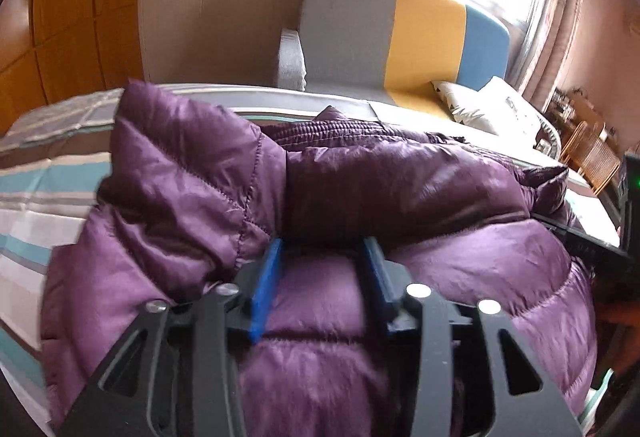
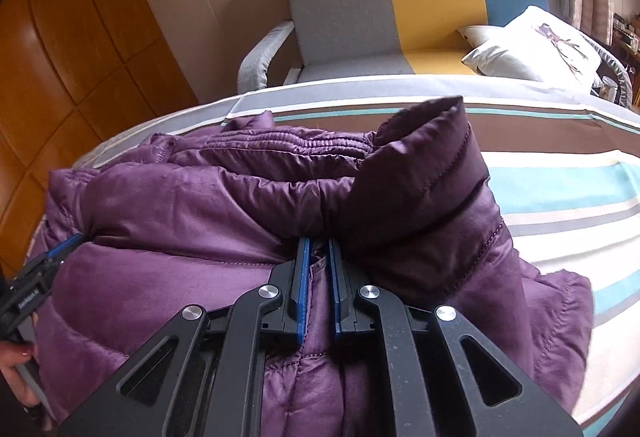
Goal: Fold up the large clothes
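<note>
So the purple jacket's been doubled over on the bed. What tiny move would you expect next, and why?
Probably the right gripper lets go fully and both draw back. The jacket already lies doubled over on the bed. The left gripper stands open, its fingers apart over the fabric, while the right one's fingers stand only narrowly apart with a pinch of fabric between them.

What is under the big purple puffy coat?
The purple coat lies on a bed with a striped sheet in teal, brown, grey and white. The stripes show all around the coat. What lies directly beneath the coat is covered, so anything hidden there cannot be seen.
</note>
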`<state>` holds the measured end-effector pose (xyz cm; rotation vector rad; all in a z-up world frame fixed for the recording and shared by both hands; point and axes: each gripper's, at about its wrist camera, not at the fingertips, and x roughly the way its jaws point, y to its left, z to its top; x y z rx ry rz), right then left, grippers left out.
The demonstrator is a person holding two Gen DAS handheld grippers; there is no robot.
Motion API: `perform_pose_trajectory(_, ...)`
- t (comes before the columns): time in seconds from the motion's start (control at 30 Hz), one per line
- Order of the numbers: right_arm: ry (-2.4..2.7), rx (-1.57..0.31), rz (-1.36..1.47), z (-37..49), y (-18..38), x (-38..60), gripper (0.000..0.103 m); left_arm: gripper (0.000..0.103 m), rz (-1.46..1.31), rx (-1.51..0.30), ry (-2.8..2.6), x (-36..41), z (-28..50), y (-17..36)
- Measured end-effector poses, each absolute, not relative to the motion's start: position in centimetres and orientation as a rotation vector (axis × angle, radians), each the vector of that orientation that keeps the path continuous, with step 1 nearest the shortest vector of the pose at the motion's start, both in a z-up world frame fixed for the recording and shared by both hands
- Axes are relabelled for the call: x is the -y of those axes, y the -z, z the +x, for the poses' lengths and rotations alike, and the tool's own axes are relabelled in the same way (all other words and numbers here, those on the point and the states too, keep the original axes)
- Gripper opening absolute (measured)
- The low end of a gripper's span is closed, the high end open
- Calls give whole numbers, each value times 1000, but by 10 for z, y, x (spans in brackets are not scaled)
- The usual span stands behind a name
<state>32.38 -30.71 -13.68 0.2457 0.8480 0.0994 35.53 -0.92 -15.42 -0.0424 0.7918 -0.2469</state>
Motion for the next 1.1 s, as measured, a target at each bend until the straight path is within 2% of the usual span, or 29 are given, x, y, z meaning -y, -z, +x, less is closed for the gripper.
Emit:
perform_pose_trajectory(0.03,-94,-843,238,319,132,306,22,70,-36,-788,240,7,350,149)
perform_pose_trajectory(0.07,-78,-834,232,312,127,306,29,79,-33,-769,237,4,342,143)
perform_pose_trajectory(0.1,-76,-814,239,303,121,307,40,81,-17,-755,217,2,334,138)
perform_pose_trajectory(0.37,-90,-734,265,239,95,292,40,84,-102,-724,91,-55,288,126)
perform_pose_trajectory(0.43,-104,-721,258,226,92,282,34,85,-122,-733,53,-68,278,129)
perform_pose_trajectory(0.5,-110,-709,237,215,90,269,32,85,-142,-746,24,-78,272,135)
perform_pose_trajectory(0.67,-73,-789,184,227,110,253,31,89,-168,-817,10,-97,275,160)
perform_pose_trajectory(0.8,-47,-813,203,238,122,257,31,89,-285,-849,32,-114,271,166)
perform_pose_trajectory(0.93,-50,-776,278,225,108,262,31,88,-395,-842,62,-123,253,165)
perform_pose_trajectory(1.1,-93,-708,256,198,89,245,30,86,-401,-834,113,-111,231,164)
